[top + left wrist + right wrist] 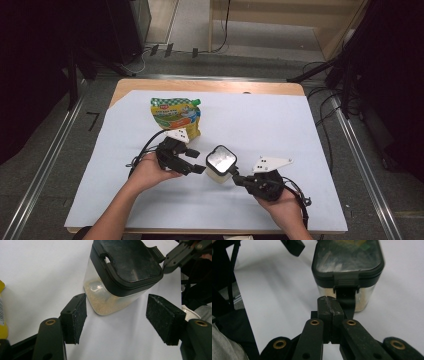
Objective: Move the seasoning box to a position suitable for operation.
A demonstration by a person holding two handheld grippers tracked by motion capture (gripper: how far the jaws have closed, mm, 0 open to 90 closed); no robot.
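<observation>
A clear container (220, 162) with a black lid stands near the middle of the white sheet; pale grains lie at its bottom (105, 302). My left gripper (197, 162) is open at the container's left side, and its two pads (78, 317) stand apart on either side of the near corner without touching it. My right gripper (235, 176) is shut, pads pressed together (328, 306), its tip just in front of the lid's latch (345, 280). Nothing shows between its pads. Whether it touches the latch I cannot tell.
A green and yellow stand-up pouch (176, 117) sits behind the left gripper, its yellow edge at the left gripper view's border (2, 315). The white sheet (280, 125) covers a wooden table; bare sheet lies to the right and front.
</observation>
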